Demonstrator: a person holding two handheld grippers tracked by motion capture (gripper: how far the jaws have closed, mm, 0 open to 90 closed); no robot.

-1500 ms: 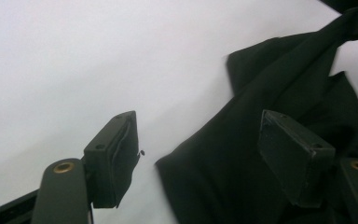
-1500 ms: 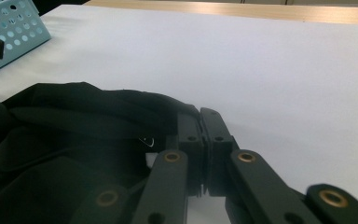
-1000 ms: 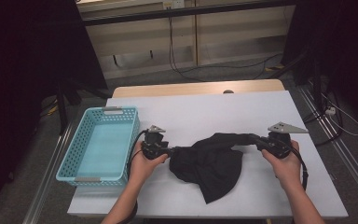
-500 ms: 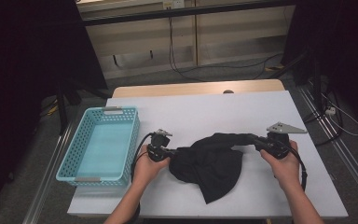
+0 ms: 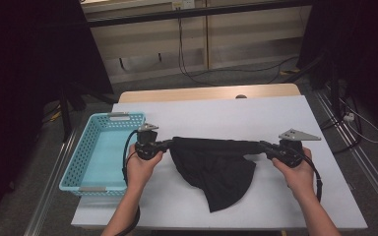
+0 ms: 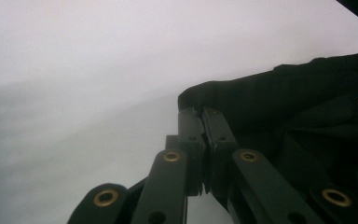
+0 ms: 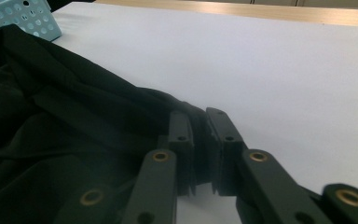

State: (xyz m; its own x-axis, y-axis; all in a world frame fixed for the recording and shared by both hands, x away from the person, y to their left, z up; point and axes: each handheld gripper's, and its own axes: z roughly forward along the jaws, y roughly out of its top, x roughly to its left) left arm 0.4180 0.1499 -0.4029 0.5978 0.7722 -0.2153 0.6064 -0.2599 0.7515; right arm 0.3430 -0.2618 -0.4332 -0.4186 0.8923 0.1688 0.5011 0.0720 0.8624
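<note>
Holding: a black cloth [image 5: 214, 167] is stretched between two hand-held grippers above the white counter [image 5: 226, 115], its top edge pulled into a nearly straight band from one to the other.
Left hand-held gripper [image 5: 166, 144]: jaws pressed together on the cloth's left end; in the left gripper view [image 6: 204, 116] the two black jaws meet with a fold of dark fabric pinched at their tips. Jaws have just been closing, cloth between them.
Right hand-held gripper [image 5: 262, 145]: pinching the cloth's right end; in the right gripper view [image 7: 200, 122] a bunched wad of fabric sits between the jaws, which stand slightly apart around it. Jaws have just eased open a little, cloth between them and gripped.
Cloth position: middle of the counter, between the two hands; below the taut band the fabric hangs and drapes onto the surface, tapering to a point toward the near edge.
Hands: left hand [image 5: 142, 164] and right hand [image 5: 295, 169] each wrap a gripper body, forearms entering from the near side.
Basket: light blue perforated basket [image 5: 78, 162] sits at the counter's left edge, just beside the left hand, apart from the cloth.
Background: cables trail on the floor beyond the counter's far edge.
</note>
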